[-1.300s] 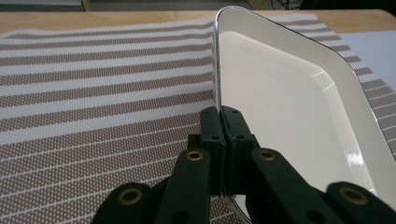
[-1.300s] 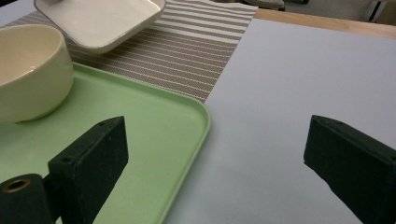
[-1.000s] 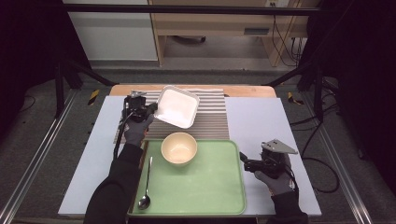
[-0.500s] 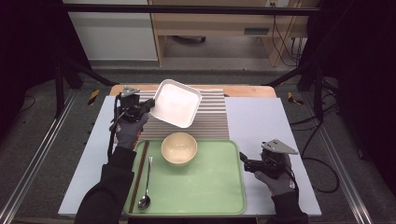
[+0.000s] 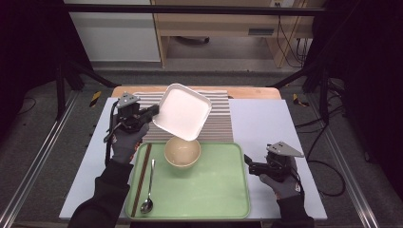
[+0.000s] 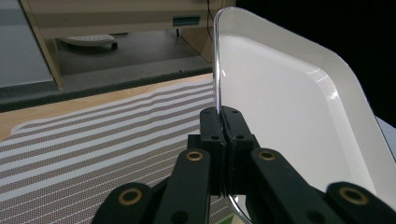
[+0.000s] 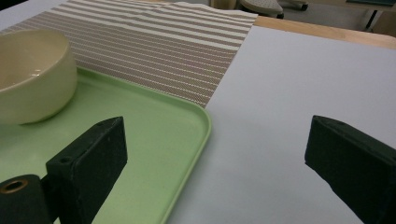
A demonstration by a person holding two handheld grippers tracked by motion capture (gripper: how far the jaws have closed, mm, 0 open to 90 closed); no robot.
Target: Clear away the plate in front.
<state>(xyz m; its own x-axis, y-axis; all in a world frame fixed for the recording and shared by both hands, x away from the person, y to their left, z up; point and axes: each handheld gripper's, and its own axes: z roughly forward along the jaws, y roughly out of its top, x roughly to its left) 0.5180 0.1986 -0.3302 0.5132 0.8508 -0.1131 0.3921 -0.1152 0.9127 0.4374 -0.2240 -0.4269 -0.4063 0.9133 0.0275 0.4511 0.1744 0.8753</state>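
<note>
My left gripper [image 5: 153, 112] is shut on the rim of a white square plate [image 5: 183, 111], which hangs tilted in the air over the striped mat [image 5: 218, 124]. In the left gripper view the jaws pinch the plate's [image 6: 289, 107] edge, with my left gripper [image 6: 223, 125] seen from behind. A cream bowl [image 5: 181, 152] stands on the green tray [image 5: 214, 190], just under the plate's near corner. My right gripper [image 5: 247, 164] rests open at the tray's right edge; in the right gripper view its wide-apart jaws frame the tray's [image 7: 163, 140] corner with nothing held, my right gripper [image 7: 215, 163] low over the table.
A spoon [image 5: 149, 190] and dark chopsticks [image 5: 140, 180] lie along the tray's left side. The bowl [image 7: 28, 74] sits left in the right gripper view. A pale blue sheet [image 5: 266, 118] covers the table, with the wooden edge [image 5: 247, 92] behind. Dark stands flank the table.
My left gripper has lifted the white plate off the striped mat and swung it toward the tray, tilting it more. The right gripper has stayed put.
</note>
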